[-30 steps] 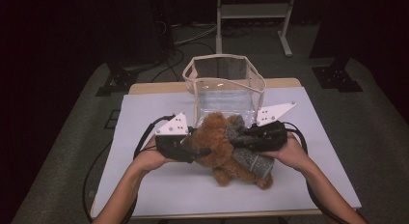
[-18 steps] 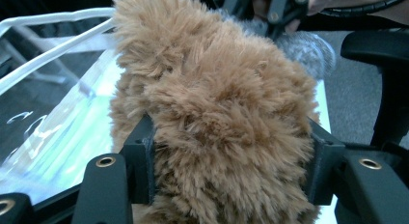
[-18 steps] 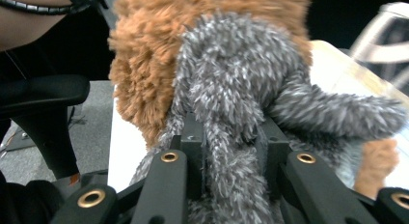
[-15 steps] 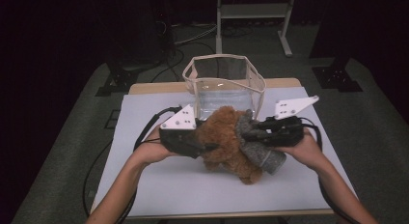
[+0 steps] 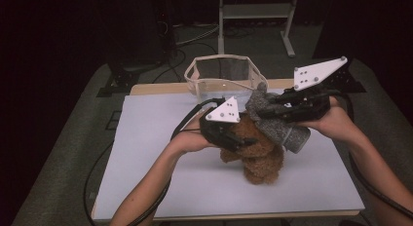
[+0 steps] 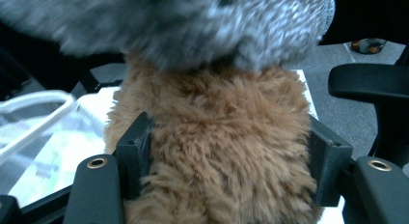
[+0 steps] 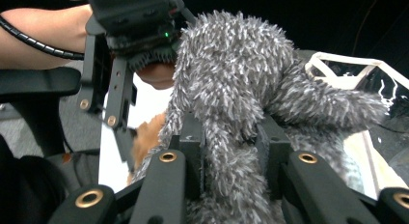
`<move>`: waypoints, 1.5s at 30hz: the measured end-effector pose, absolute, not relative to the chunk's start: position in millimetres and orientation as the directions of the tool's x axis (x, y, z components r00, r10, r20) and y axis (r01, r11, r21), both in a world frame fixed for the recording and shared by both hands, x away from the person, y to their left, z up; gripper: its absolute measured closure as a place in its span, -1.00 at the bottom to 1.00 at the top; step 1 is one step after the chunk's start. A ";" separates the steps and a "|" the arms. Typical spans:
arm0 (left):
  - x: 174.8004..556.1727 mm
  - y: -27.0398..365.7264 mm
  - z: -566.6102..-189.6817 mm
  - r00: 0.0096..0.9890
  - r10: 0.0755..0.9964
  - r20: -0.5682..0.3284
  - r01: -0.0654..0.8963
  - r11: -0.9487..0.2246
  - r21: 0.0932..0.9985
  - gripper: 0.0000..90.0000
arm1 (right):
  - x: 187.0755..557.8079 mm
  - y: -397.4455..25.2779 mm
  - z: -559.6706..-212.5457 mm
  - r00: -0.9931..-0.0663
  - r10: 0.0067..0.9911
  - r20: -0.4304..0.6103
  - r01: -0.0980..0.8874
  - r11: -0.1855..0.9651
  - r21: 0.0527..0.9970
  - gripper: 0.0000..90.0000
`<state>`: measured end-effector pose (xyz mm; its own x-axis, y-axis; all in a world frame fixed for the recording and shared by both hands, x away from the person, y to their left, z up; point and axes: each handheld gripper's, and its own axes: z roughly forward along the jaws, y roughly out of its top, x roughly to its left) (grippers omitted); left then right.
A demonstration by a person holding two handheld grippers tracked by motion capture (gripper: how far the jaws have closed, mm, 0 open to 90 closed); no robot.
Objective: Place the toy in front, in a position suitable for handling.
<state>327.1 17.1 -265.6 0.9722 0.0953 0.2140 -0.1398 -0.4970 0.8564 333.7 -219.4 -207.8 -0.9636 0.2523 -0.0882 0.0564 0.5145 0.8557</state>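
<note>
High view: the left gripper (image 5: 243, 138) grasps the brown plush toy (image 5: 258, 155), whose lower end hangs just above the white table surface (image 5: 160, 153). The right gripper (image 5: 272, 108) grasps the grey plush toy (image 5: 275, 123), which lies against the upper side of the brown plush toy. Both toys are held in front of the clear bin (image 5: 219, 80) at the far edge of the table. Left gripper view: both jaws press into the flanks of the brown plush toy (image 6: 217, 156); the grey plush toy (image 6: 193, 26) rests on top of it, and the clear bin (image 6: 34, 113) lies at left. Right gripper view: the jaws clamp a limb of the grey plush toy (image 7: 231, 89); the left gripper (image 7: 120, 122) stands just beside it, and the clear bin (image 7: 352, 69) lies at right.
</note>
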 end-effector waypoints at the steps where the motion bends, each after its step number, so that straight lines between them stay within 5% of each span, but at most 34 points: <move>1: 327.4 14.4 -265.1 0.972 0.094 0.216 -0.142 -0.497 0.856 -0.27 | 335.5 -217.7 -205.4 -0.966 0.245 -0.085 0.059 0.526 0.848 0.54; 19: 334.1 46.5 -279.5 0.972 0.199 0.123 -0.015 -0.473 0.881 -0.70 | 349.4 -228.7 -231.7 -0.968 0.253 -0.005 0.138 0.547 0.826 0.55; 22: 334.5 41.2 -287.1 0.982 0.159 0.104 -0.020 -0.461 0.887 -0.60 | 348.4 -227.6 -232.5 -0.968 0.252 -0.007 0.136 0.543 0.829 0.55; 24: 334.1 40.7 -288.3 0.980 0.168 0.109 -0.023 -0.448 0.894 -0.27 | 347.6 -225.2 -232.5 -0.967 0.255 -0.013 0.133 0.546 0.827 0.55; 27: 335.0 42.8 -287.5 0.981 0.162 0.102 -0.023 -0.431 0.902 -0.05 | 347.8 -225.5 -227.9 -0.968 0.252 -0.014 0.130 0.546 0.828 0.55; 39: 327.9 40.4 -284.3 0.977 0.165 0.131 -0.049 -0.428 0.902 0.01 | 351.7 -182.2 -213.5 -0.986 0.165 -0.024 0.081 0.600 0.796 0.54; 45: 327.7 39.6 -281.9 0.977 0.163 0.137 -0.054 -0.430 0.901 0.02 | 349.2 -196.3 -204.4 -0.980 0.191 -0.049 0.077 0.599 0.797 0.53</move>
